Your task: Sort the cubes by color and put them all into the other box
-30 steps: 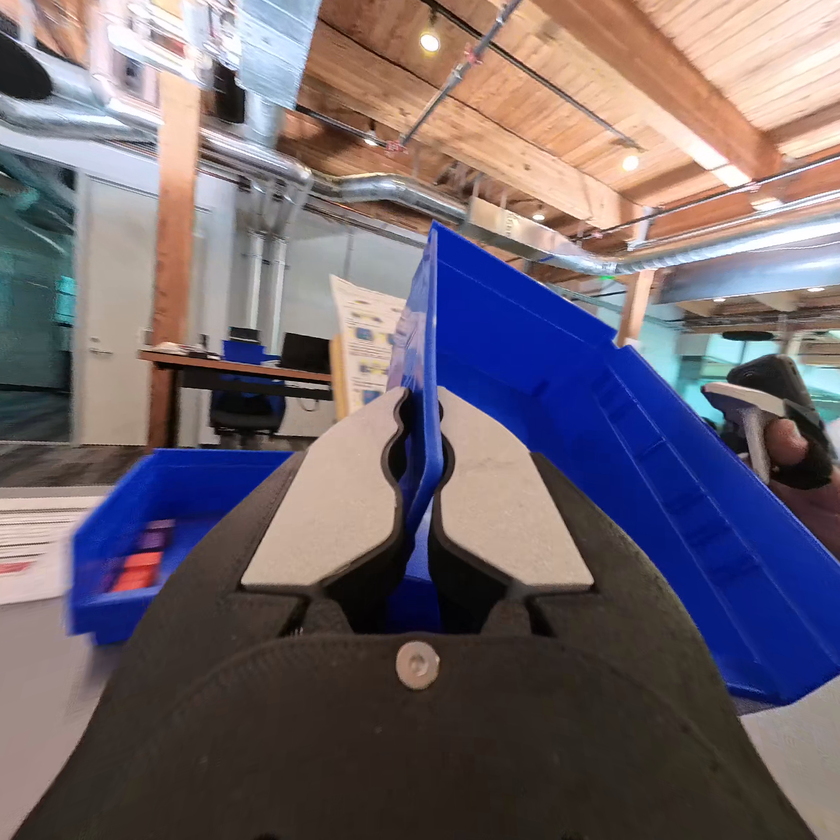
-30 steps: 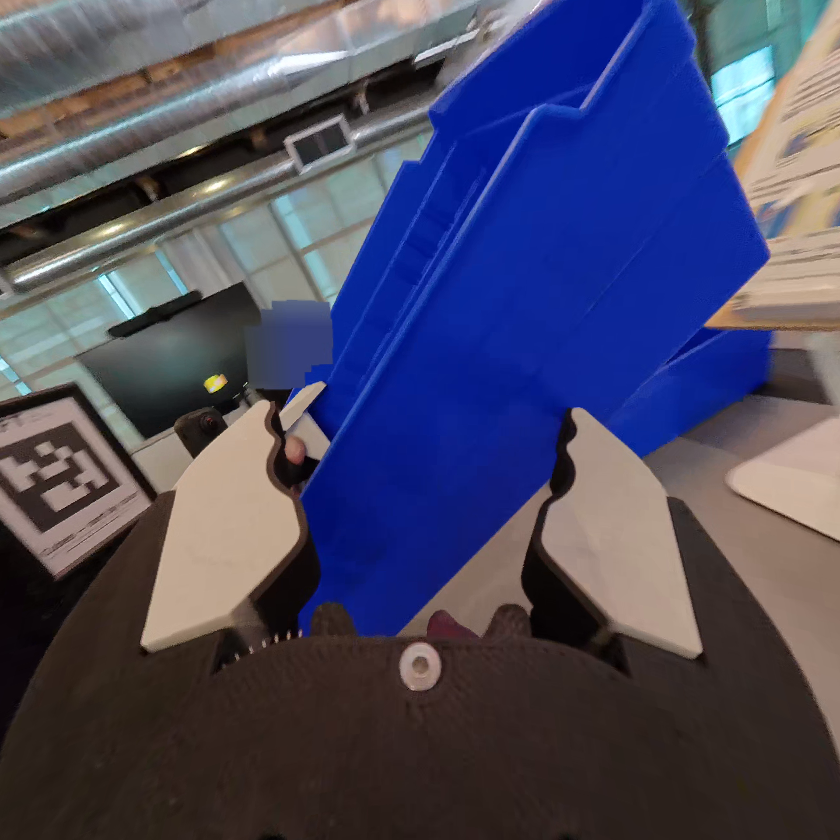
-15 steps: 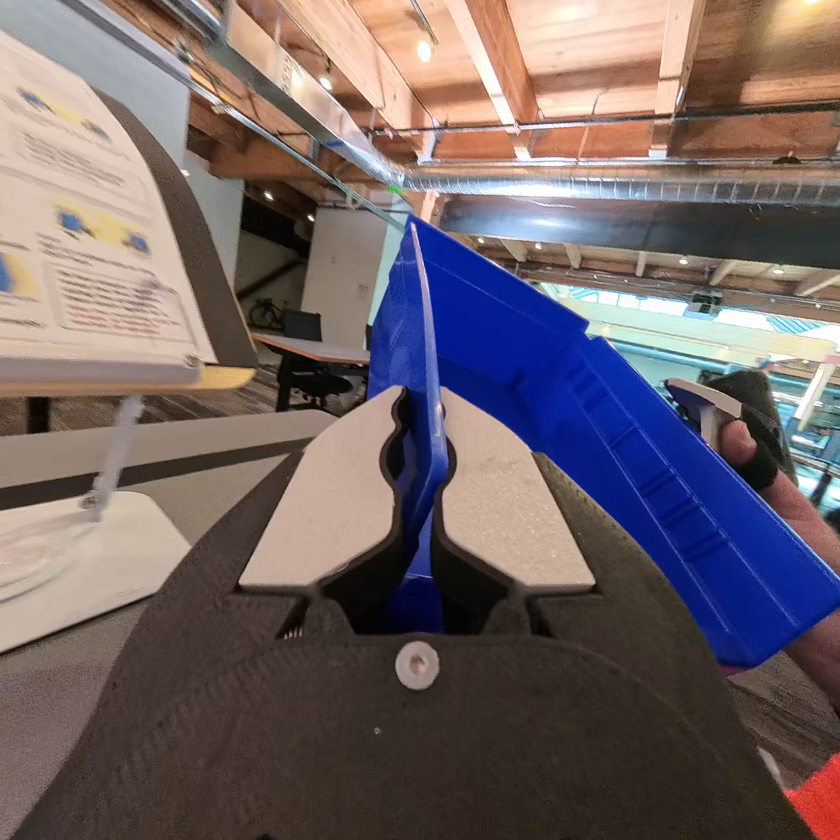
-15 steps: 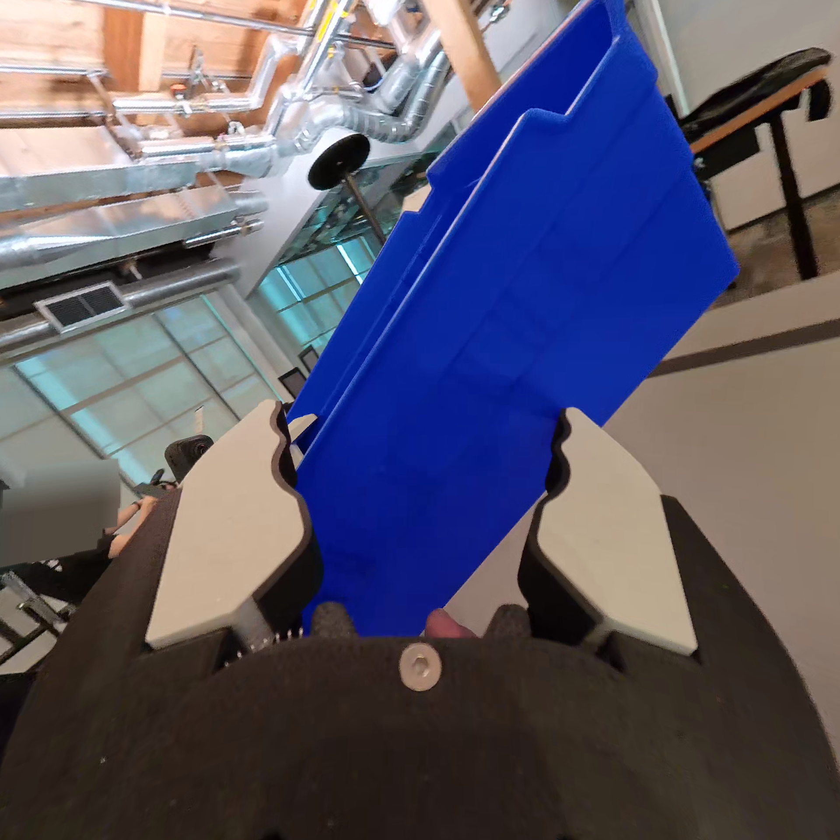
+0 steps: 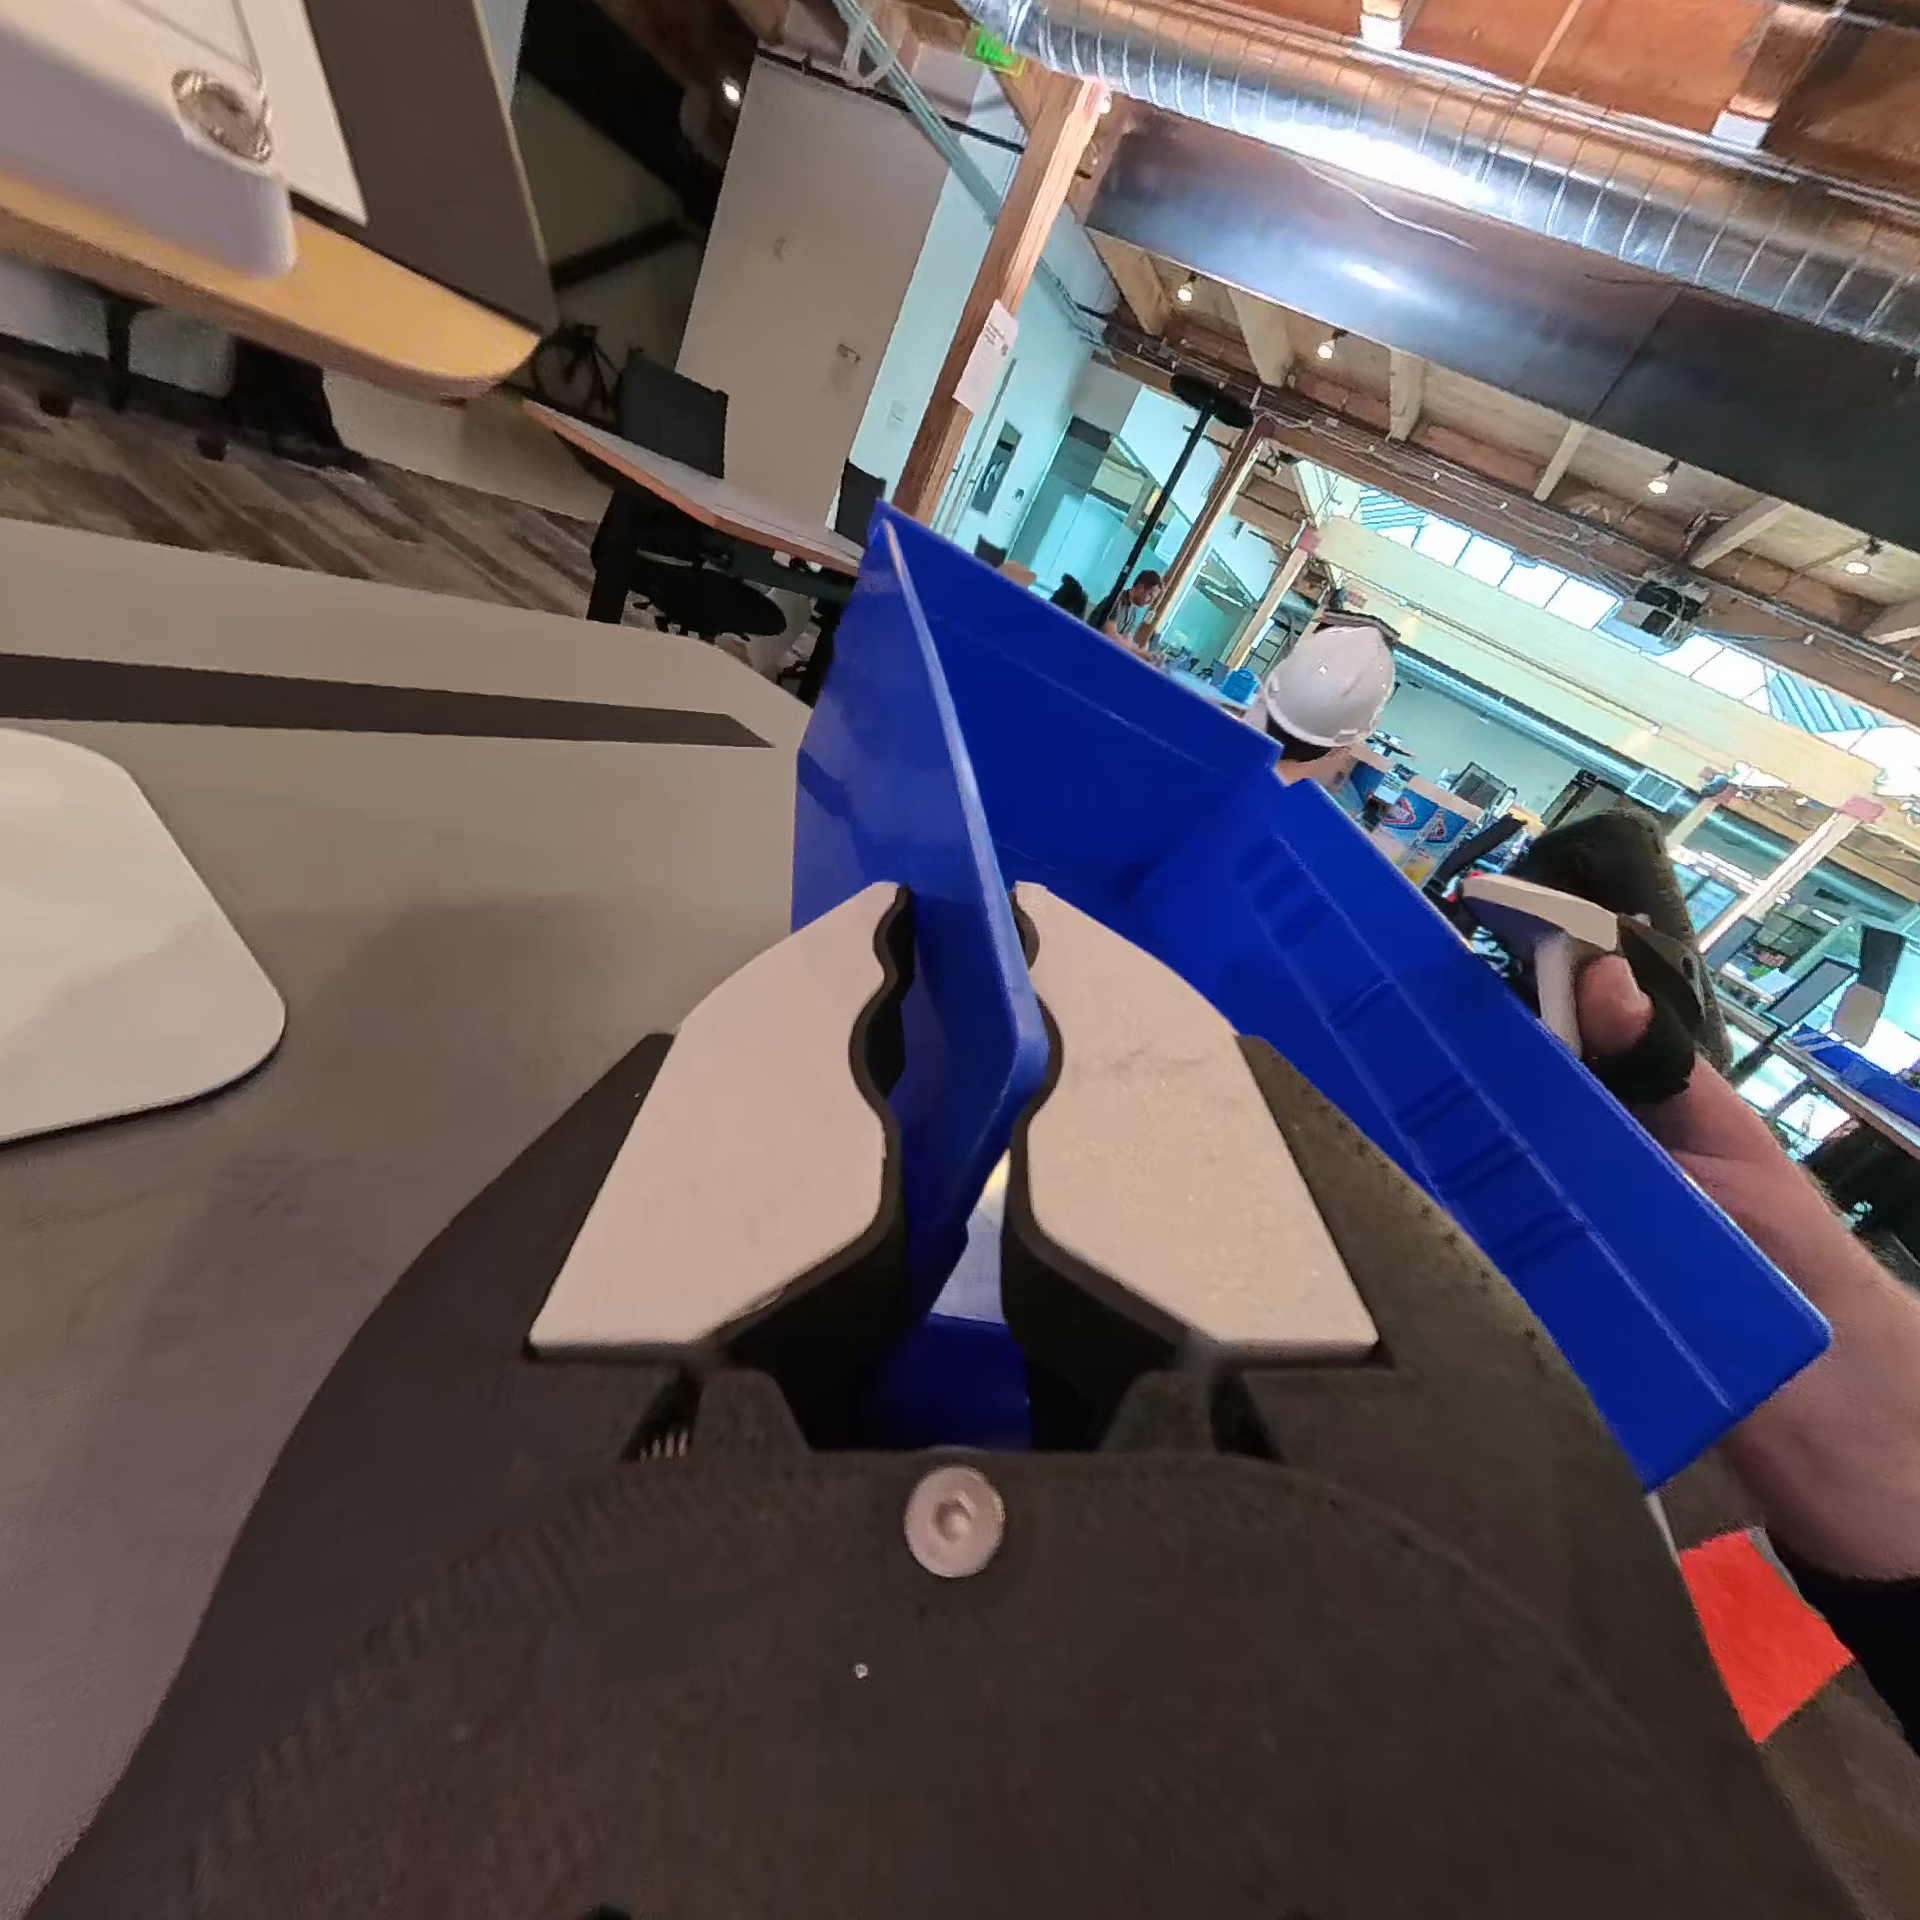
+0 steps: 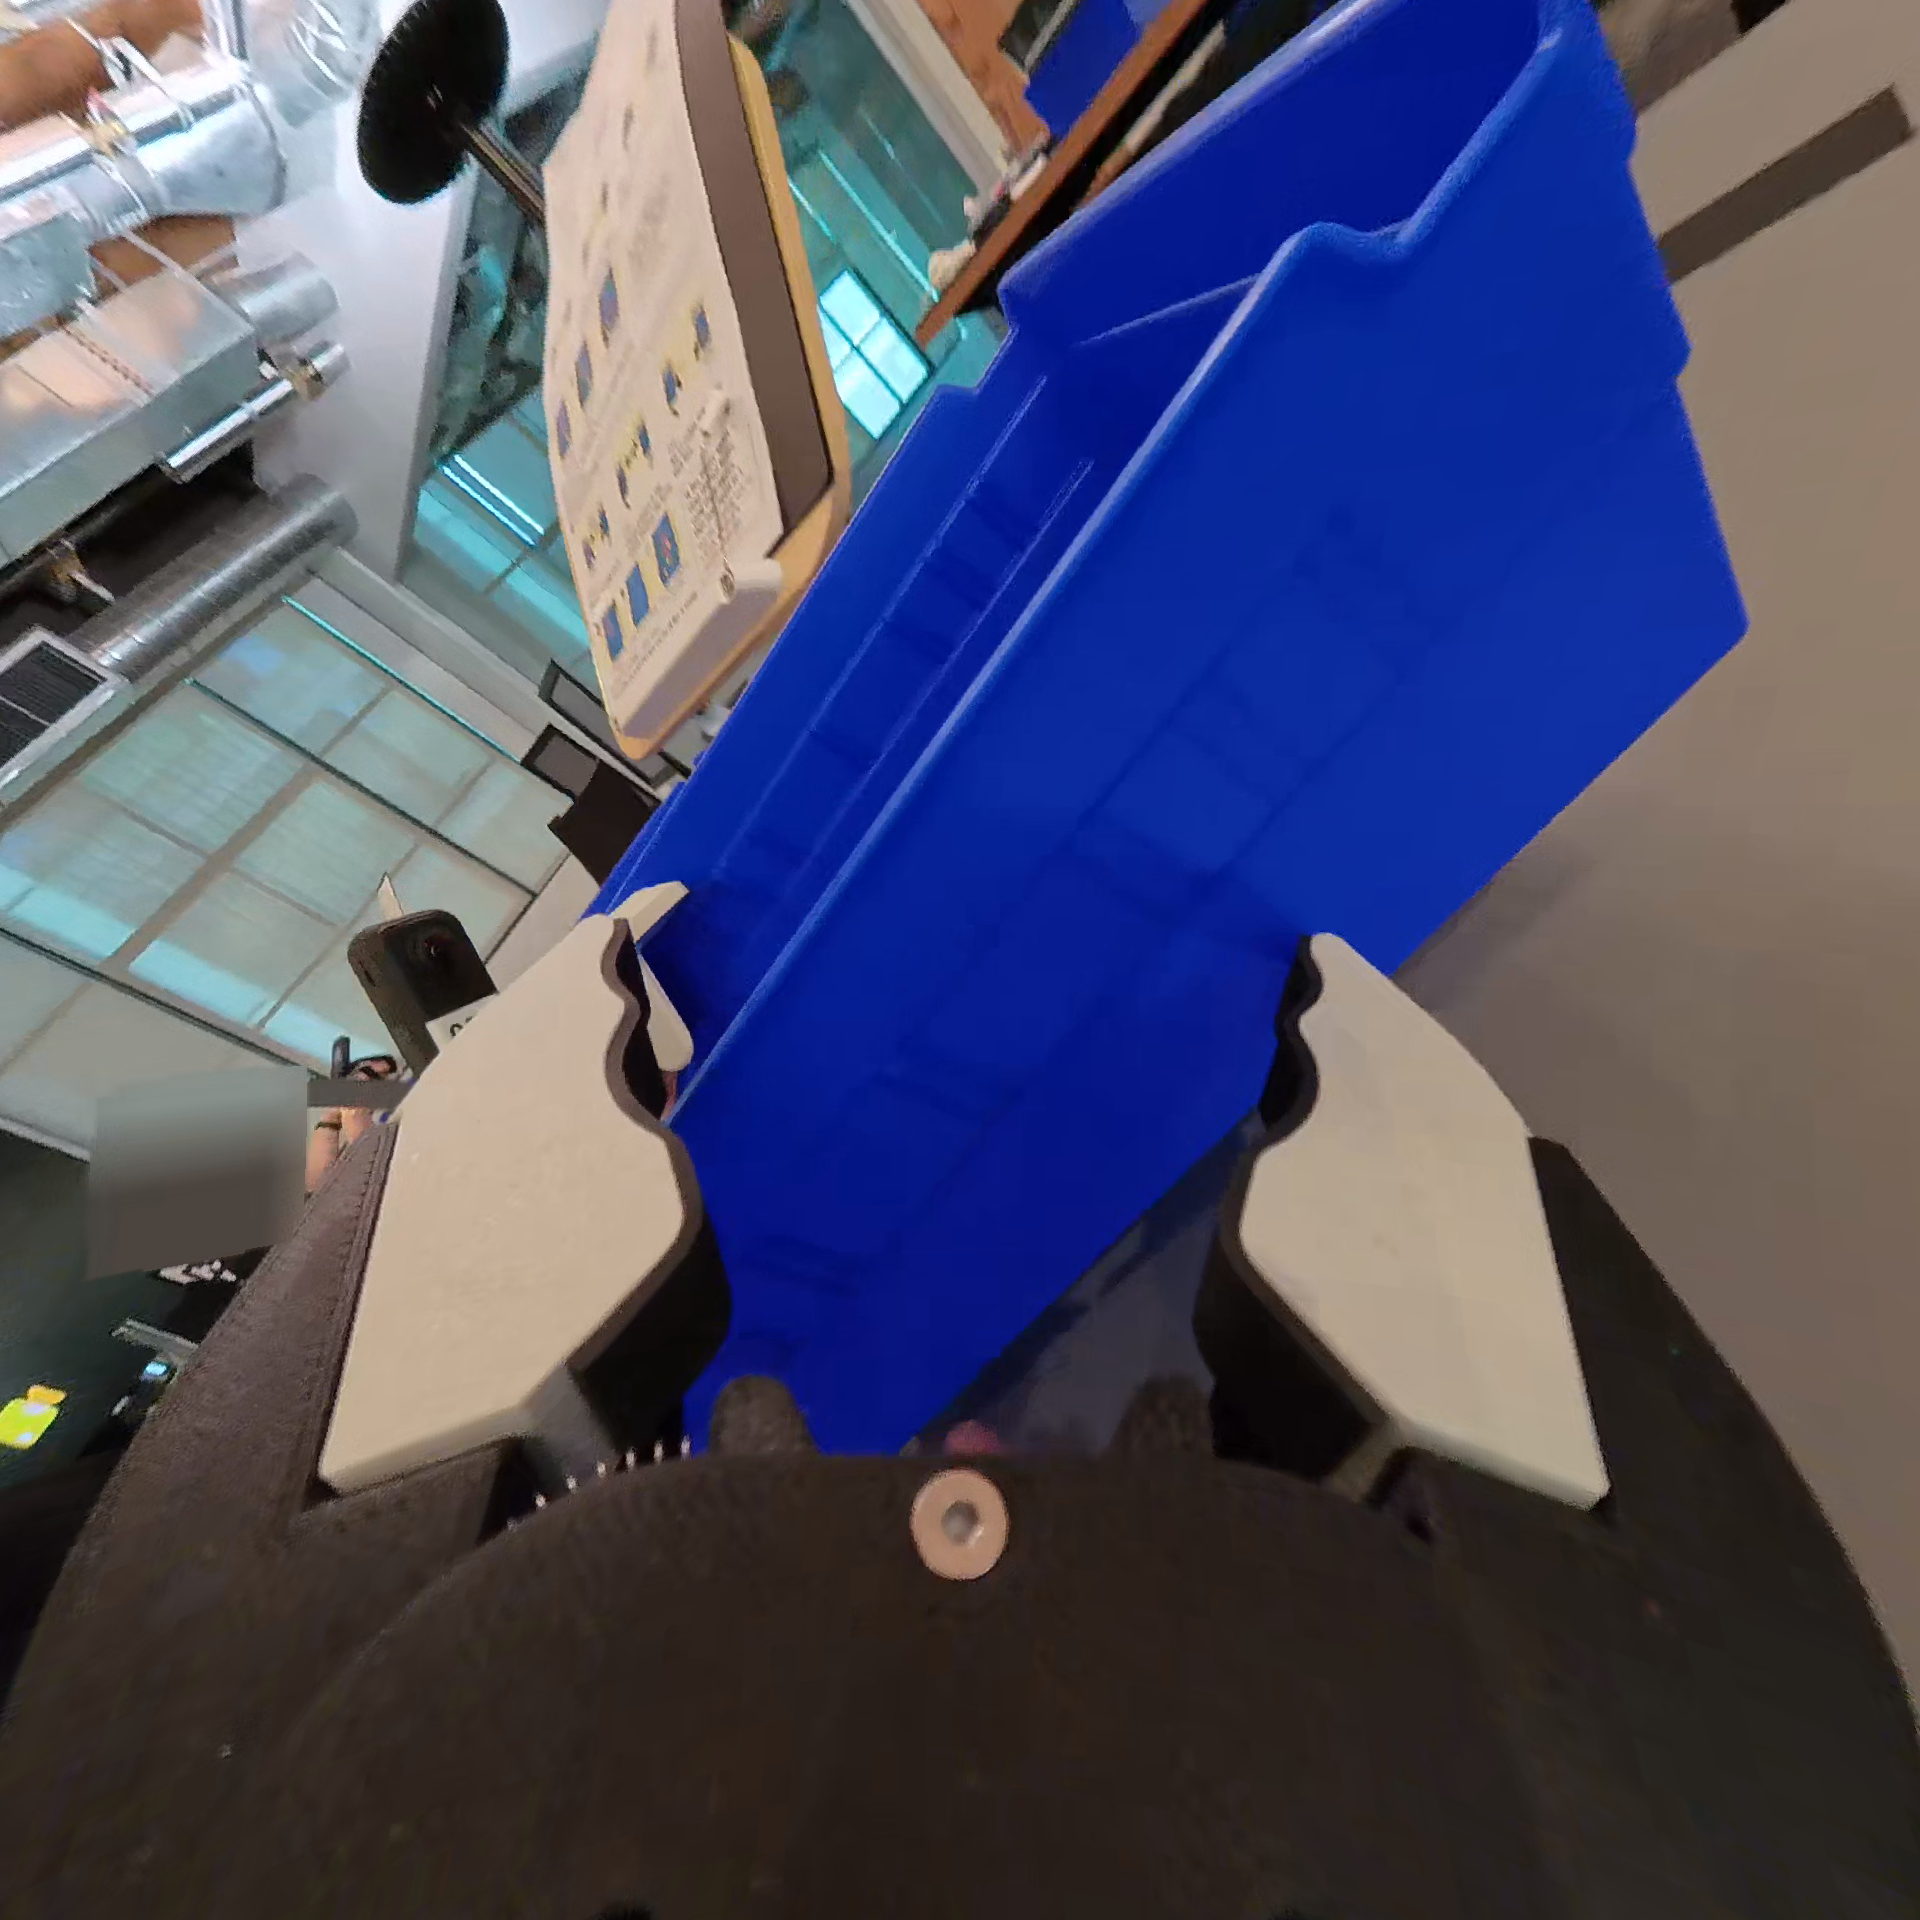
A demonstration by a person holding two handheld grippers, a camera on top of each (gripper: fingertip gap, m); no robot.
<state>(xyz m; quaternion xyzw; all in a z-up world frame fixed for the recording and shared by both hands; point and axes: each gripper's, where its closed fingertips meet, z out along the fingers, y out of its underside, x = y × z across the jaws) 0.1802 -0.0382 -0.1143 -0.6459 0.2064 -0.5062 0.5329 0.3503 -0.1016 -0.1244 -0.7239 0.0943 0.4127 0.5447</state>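
A blue box (image 5: 1299,935) is held off the grey table (image 5: 416,987), tilted, and its inside shows no cubes. My left gripper (image 5: 961,914) is shut on the thin end wall of the box. My right gripper (image 6: 956,966) has its jaws wide apart, spanning the box's side wall (image 6: 1195,727), with both fingertips touching it. In the left wrist view one right gripper finger (image 5: 1538,914) and a hand sit over the far rim. No cubes and no second box are in view.
A white stand base (image 5: 104,935) lies on the table at left, and its tilted sign board (image 6: 675,364) shows beside the box. An orange-red patch (image 5: 1756,1652) shows low at right. A person in a white hard hat (image 5: 1330,686) is far behind.
Both grippers have swung the held box round to the right. The other blue box with cubes, at lower left 1 s ago, has left the view. Both grips are unchanged.
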